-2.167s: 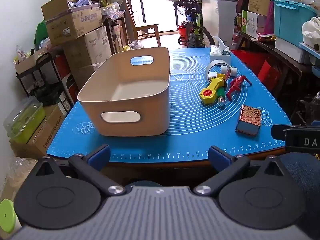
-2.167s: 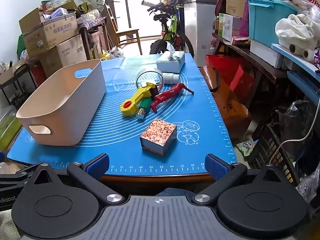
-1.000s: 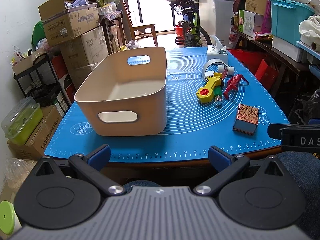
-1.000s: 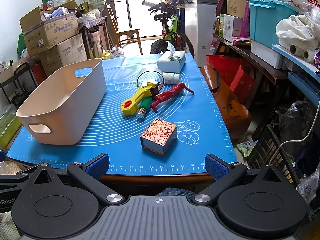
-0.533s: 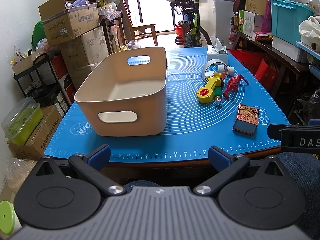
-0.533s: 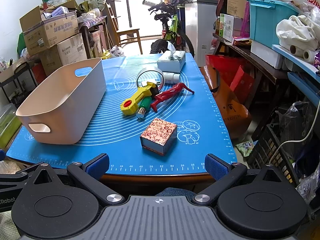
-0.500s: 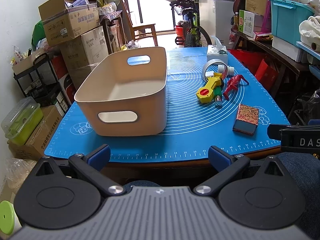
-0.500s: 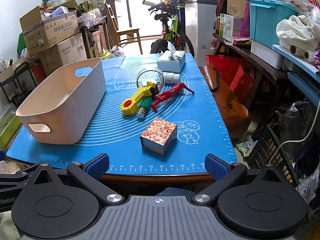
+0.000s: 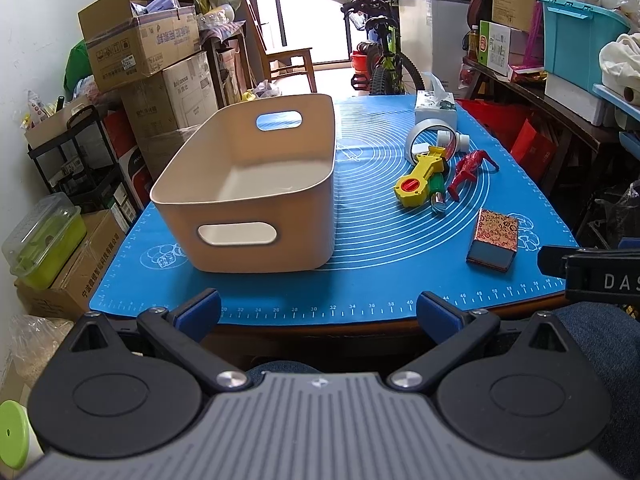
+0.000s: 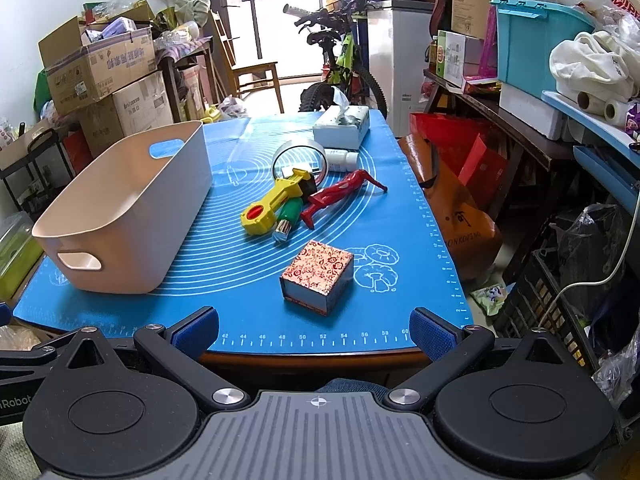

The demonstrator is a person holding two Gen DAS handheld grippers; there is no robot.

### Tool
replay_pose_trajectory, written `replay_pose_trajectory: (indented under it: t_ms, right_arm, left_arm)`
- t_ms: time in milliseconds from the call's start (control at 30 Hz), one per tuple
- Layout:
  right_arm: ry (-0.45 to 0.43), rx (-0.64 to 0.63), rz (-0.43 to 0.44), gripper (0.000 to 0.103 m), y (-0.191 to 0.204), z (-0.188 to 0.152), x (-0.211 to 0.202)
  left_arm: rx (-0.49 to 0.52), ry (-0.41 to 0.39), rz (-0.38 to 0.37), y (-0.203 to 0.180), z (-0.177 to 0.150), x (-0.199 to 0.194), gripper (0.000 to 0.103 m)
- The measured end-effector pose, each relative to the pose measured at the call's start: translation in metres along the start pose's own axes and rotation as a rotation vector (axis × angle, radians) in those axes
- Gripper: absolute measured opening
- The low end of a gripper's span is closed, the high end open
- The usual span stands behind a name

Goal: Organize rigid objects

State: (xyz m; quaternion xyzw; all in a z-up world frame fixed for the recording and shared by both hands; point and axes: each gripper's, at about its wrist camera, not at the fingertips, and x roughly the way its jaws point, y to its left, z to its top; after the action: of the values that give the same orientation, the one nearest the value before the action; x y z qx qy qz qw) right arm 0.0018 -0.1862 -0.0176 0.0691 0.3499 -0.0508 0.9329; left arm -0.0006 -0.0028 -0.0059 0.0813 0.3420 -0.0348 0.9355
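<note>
The beige bin (image 9: pixel 256 184) stood on the left of the blue mat (image 9: pixel 376 248), and nothing showed inside it. The patterned box (image 10: pixel 318 276), yellow tool (image 10: pixel 276 202), green item (image 10: pixel 289 214), red toy (image 10: pixel 340 192), tape ring (image 10: pixel 300 160) and white bottle (image 10: pixel 340 160) lay on the mat to the bin's right, none in the bin. The left gripper (image 9: pixel 318 312) and right gripper (image 10: pixel 314 330) were at the table's near edge, fingers spread wide and holding nothing.
</note>
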Motion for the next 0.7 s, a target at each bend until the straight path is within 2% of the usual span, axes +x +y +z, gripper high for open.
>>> replay_pose_trajectory:
  t_ms: [367,700]
  right_arm:
    - [-0.011,0.026,-0.002,0.101,0.002,0.010,-0.003]
    - [-0.032,0.068,-0.003,0.101,0.010,0.044,0.015]
  left_arm:
    - [-0.013,-0.009,-0.005,0.011,0.014,-0.006,0.103]
    - [-0.028,-0.054,0.031,0.044,0.076,-0.006,0.103]
